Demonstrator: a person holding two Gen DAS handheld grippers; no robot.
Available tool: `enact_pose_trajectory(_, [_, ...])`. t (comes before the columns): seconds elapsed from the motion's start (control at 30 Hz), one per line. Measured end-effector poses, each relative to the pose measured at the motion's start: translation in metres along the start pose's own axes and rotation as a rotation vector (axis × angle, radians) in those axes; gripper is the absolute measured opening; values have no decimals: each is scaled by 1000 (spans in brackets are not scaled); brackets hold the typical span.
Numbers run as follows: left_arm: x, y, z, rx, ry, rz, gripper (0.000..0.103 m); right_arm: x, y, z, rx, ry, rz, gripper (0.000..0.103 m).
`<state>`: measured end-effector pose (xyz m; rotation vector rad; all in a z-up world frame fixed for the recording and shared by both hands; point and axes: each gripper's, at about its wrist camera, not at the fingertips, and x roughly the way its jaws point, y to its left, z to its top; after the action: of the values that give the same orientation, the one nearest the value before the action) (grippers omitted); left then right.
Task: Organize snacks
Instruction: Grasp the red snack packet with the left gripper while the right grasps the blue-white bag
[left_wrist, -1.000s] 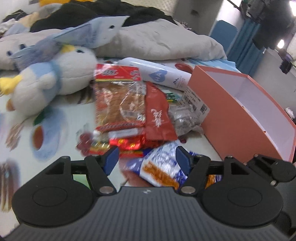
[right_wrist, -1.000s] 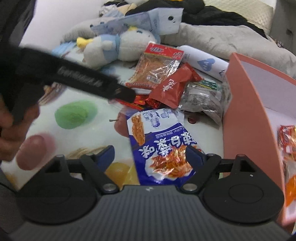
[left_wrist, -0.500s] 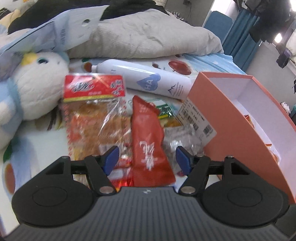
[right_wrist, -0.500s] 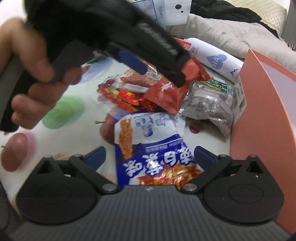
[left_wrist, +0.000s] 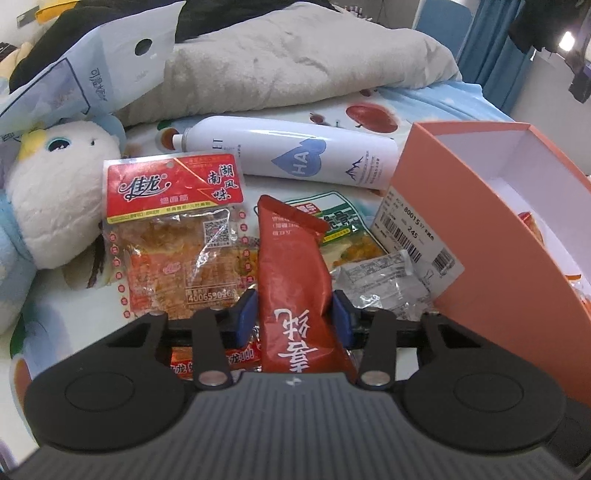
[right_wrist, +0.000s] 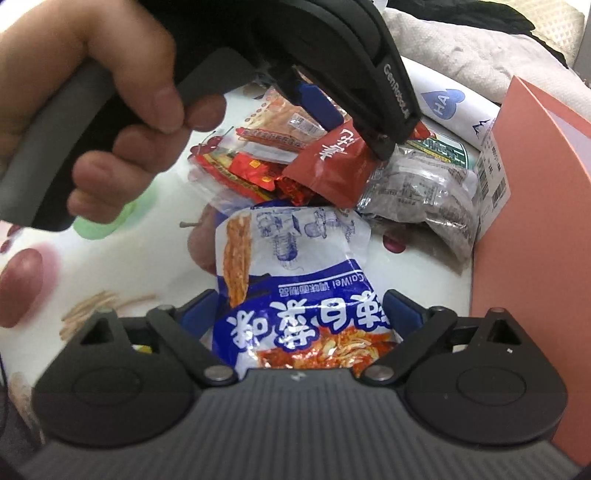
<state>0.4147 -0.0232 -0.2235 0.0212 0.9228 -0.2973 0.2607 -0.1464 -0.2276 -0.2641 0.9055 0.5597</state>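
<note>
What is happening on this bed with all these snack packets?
A person is sorting snacks into the orange box. The left gripper is closing on the red pouch, pads at its sides. The right gripper straddles the blue-and-white packet, its jaws closing. Other packets lie loose beside the box.

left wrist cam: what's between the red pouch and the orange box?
A crinkled silver packet and, behind it, a green-labelled packet lie between the red pouch and the orange box, in the left wrist view.

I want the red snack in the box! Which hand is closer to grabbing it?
Left. The left hand-held gripper is closing around the red packet; the right hand-held gripper straddles the blue packet.
</note>
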Motion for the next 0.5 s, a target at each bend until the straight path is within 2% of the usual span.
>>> enact_pose_trajectory(0.07, [-2,-5,-1,13,-5,29,45,-2,0,-1,-13,-2,13,81])
enact_pose_trajectory(0.17, [-9,-12,-5,14,-9,55,41,-2,-2,-3,-14,-5,20,80])
enact_pose_trajectory(0.23, [-14,-15,-8,6,-7,58,40,-2,-3,-3,-4,-4,24,78])
enact_pose_trajectory(0.33, [-27,-18,-15,-15,-21,52,40,-5,0,0,-7,-3,3,68])
enact_pose_trajectory(0.5, [-61,-20,-24,-86,-64,44,39,-19,7,-2,-21,-16,-33,60])
